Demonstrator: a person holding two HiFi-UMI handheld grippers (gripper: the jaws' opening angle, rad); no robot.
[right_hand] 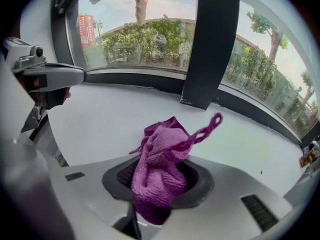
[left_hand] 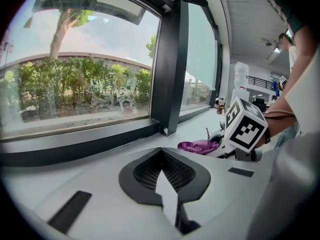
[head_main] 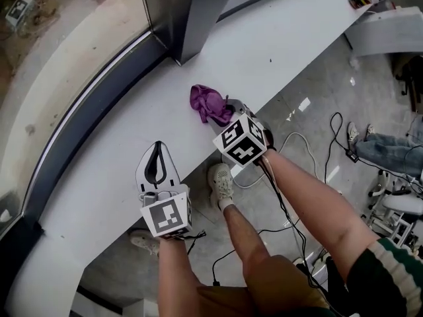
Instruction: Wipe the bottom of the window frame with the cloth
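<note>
A purple knitted cloth (head_main: 209, 104) hangs bunched over the white sill, pinched in my right gripper (head_main: 228, 109). From the right gripper view the cloth (right_hand: 161, 176) fills the gap between the shut jaws, a loop of it sticking up. My left gripper (head_main: 156, 166) sits lower left on the sill, jaws shut with nothing between them (left_hand: 165, 181). The dark bottom rail of the window frame (head_main: 92, 111) runs along the glass beyond both grippers; it shows as a dark band (left_hand: 75, 144) in the left gripper view.
A dark vertical mullion (head_main: 195, 18) stands on the sill (head_main: 277, 38) behind the cloth. The sill's front edge drops to a grey floor with cables (head_main: 310, 144). The person's legs and shoe (head_main: 220, 183) are below. Another person's feet (head_main: 370, 144) are at right.
</note>
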